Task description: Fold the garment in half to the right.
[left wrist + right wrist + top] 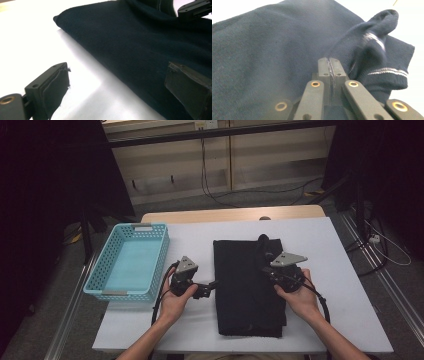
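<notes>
- A dark navy knit garment [247, 290] lies folded into a long rectangle on the middle of the white worktop [330, 245], its short ends toward the person and the far side; a striped cuff or hem [387, 72] stands bunched up at the far right corner.
- Judged from the ribbed weave and the way the raised fold sags, the cloth is soft, limp and light: it will drape and stretch from any pinch point rather than lift as a slab, and the stacked layers may slide apart.
- The likeliest sound holds are at edges and corners, where a pinch can gather every layer; the thicker striped band looks the firmest spot.
- The right hand-held gripper [329, 61], seen at the garment's far right part in the high view, has its jaws pressed together; in the right gripper view a thin seam of dark fabric appears caught between the pads beside the lifted fold.
- The left hand-held gripper [117, 82] rests low at the garment's left edge with jaws spread wide, one pad [56, 87] over bare worktop and the other over the cloth, nothing pinched.
- A turquoise slotted basket [107, 282] stands on the worktop's left side, well apart from the garment.
</notes>
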